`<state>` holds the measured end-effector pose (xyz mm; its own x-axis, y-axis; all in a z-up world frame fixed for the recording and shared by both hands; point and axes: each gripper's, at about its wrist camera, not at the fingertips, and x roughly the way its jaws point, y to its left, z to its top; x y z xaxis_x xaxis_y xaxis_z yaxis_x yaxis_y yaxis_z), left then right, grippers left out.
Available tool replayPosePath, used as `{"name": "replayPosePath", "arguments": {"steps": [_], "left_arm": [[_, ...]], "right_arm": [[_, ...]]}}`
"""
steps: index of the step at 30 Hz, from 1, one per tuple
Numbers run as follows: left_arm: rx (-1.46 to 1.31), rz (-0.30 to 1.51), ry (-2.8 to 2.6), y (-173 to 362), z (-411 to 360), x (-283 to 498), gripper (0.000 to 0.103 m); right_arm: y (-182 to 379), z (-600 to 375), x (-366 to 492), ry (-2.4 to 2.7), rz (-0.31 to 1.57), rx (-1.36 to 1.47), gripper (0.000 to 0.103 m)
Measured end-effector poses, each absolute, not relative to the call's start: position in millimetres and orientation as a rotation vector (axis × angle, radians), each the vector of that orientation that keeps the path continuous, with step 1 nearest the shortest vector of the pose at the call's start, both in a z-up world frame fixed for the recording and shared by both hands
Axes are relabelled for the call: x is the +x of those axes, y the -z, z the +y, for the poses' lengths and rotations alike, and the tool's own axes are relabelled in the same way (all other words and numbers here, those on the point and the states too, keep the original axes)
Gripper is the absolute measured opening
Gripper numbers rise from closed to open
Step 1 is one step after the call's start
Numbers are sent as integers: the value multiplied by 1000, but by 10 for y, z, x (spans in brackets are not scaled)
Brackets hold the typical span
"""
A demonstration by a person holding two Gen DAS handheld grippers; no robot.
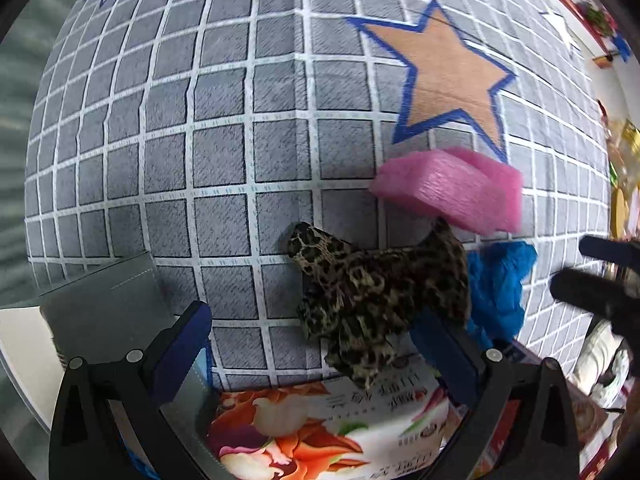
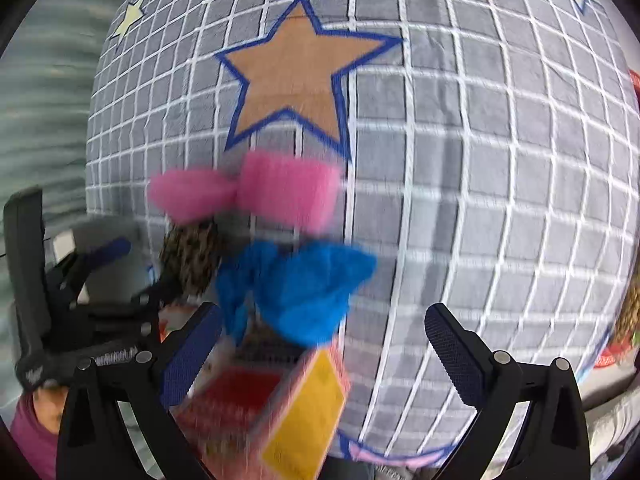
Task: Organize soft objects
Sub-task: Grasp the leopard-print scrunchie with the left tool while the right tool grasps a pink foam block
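- Grey checked cloth [image 1: 224, 168], ruled in white and printed with a blue-edged tan star [image 1: 452, 76], covers the surface that carries everything.
- A pink foam block [image 1: 452, 188] is seen lying on the cloth just below the star's lower points.
- A leopard-print fabric piece [image 1: 372, 292] is draped from the cloth down over the near edge, its lower end hanging onto a flower-printed box [image 1: 320, 432].
- A crumpled blue cloth [image 1: 500, 284] is found just beside the leopard piece, on its right, near the same edge.
- The left gripper [image 1: 312, 344] is held with its jaws spread wide; the leopard fabric lies between them and against the right finger, but is not clamped.
- The right gripper [image 2: 324, 340] is likewise held wide apart, with nothing pinched; the blue cloth [image 2: 300, 284] is seen ahead of its fingers, strongly blurred.
- A red and yellow carton [image 2: 280, 408] appears below the blue cloth in the right wrist view; whether the two touch cannot be told through the blur.
- The pink foam [image 2: 256, 188] shows there beyond the blue cloth, under the star [image 2: 296, 76].
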<state>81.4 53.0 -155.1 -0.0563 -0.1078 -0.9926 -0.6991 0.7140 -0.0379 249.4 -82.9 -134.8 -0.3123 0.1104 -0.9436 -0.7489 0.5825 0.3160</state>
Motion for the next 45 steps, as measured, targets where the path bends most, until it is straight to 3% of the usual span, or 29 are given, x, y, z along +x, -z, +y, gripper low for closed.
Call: {"name": "replayPosePath", "arguments": {"steps": [7,19,22,25,26,27,28,45], "left_arm": [[-735,1601,-575,1758,513,823,103],[-755,1622,-526,2104,293,947,101],[-765,1612,-487,2160,225,1026,92],[-749,1596,-466,2153,121,1104,72],[-726,1595,-470,2143,78,1212,58],[-699,1588,-467,2128,40,1261,37],[-700,1578,-459,2113,35,1277,33],[-585,1435,-542,1598,-73,1131,32]], "right_arm": [[1596,-363,2592,-981,1637,-616,102],[1768,-56,2204,-1163,1378,-919,102],[1771,-51,2138,-1154,1339,-944,100],[1740,-98,2130,-1136,1306,-943,85],[1730,-119,2059,-1134,1296,-942,73],[1706,-132,2056,-1137,1287,-941,71],[1684,-150,2064,-1143,1290,-929,71],[1115,-678,2592,-1068,1382,-599,70]]}}
